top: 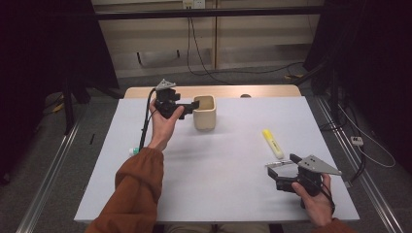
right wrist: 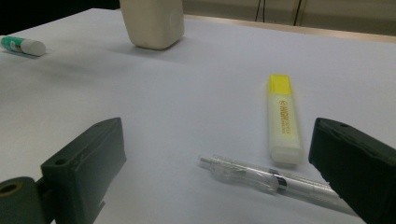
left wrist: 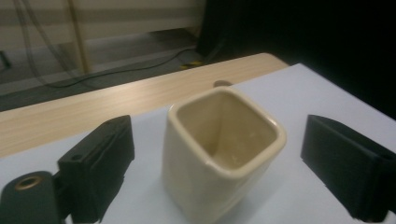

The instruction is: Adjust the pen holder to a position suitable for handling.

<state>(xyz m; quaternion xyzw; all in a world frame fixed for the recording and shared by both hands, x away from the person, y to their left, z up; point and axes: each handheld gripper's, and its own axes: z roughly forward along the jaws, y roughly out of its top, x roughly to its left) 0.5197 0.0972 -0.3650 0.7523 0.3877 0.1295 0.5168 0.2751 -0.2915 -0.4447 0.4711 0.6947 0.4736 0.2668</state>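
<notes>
My left gripper [left wrist: 219,154] has its jaws standing wide apart, one on each side of the cream cup [left wrist: 219,149], with daylight between each pad and the cup wall, so nothing is clamped. I judge I am at the approach step: the cup is bracketed but not gripped. The next move calls for easing in a touch and closing squarely on two opposite walls, low enough that the cup does not tip.

In the high view the left gripper [top: 193,105] sits at the cup's [top: 204,112] nine o'clock, both toward the table's [top: 233,194] twelve o'clock edge. The cup is squarish with rounded corners, glossy, upright and, as far as I can see down its shaded inside, empty.

My right gripper [right wrist: 219,172] rests with jaws apart and holds nothing; a clear pen [right wrist: 275,179] lies between them, and a yellow highlighter [right wrist: 283,119] lies at the pen's twelve o'clock. A glue stick [right wrist: 23,45] lies out at ten o'clock.
</notes>
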